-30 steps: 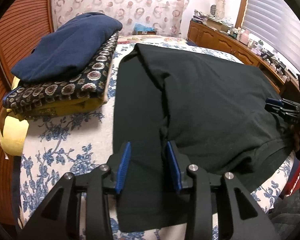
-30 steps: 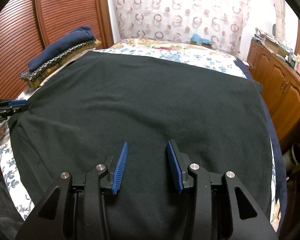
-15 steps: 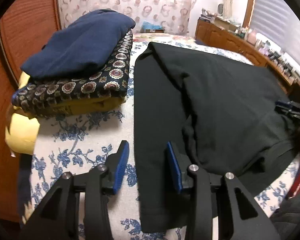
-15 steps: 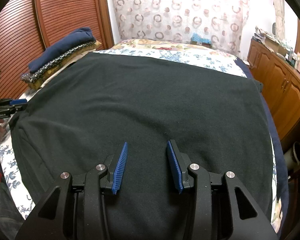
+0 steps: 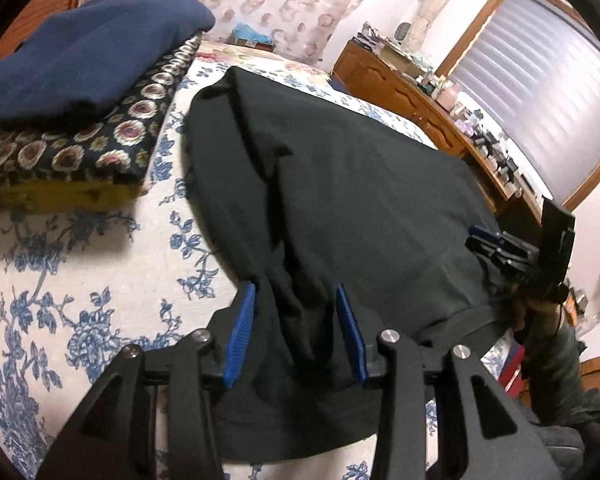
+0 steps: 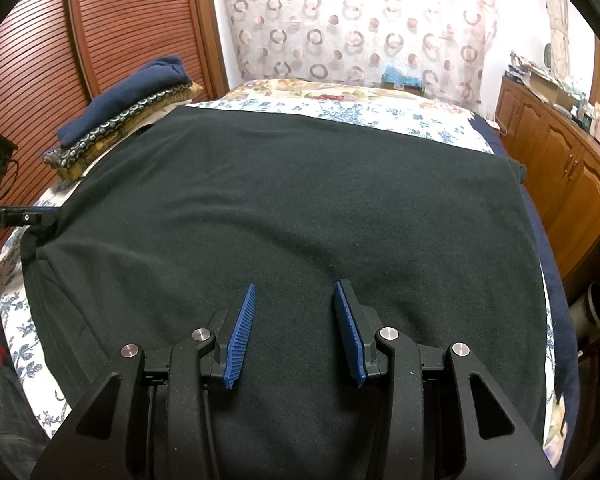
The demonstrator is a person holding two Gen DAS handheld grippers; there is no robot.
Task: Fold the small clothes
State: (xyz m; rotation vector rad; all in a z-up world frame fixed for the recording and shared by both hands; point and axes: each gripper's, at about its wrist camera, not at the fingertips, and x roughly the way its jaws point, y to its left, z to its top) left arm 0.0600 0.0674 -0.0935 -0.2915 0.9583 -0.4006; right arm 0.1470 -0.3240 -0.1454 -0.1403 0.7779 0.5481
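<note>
A large dark garment [image 5: 360, 184] lies spread on the floral bedspread [image 5: 80, 280], one sleeve folded in along its left side. My left gripper [image 5: 296, 286] is down at that sleeve with its blue pads apart. A bunched ridge of the dark cloth stands between them, and the pads do not press on it. In the right wrist view the garment [image 6: 300, 200] fills the bed. My right gripper [image 6: 295, 284] hovers open over its near edge with nothing between the fingers. Each gripper also shows in the other's view: the right gripper [image 5: 484, 240] and the left gripper [image 6: 40, 218].
A stack of folded clothes [image 5: 80, 60], navy on top of patterned and yellow, sits on the bed's left side beside a slatted wooden door [image 6: 100, 40]. A cluttered wooden dresser [image 6: 560, 168] runs along the right. A patterned curtain hangs behind the bed.
The left gripper has turned and shifted onto the folded sleeve, and cloth is now gathered between its pads. The right gripper has stayed still.
</note>
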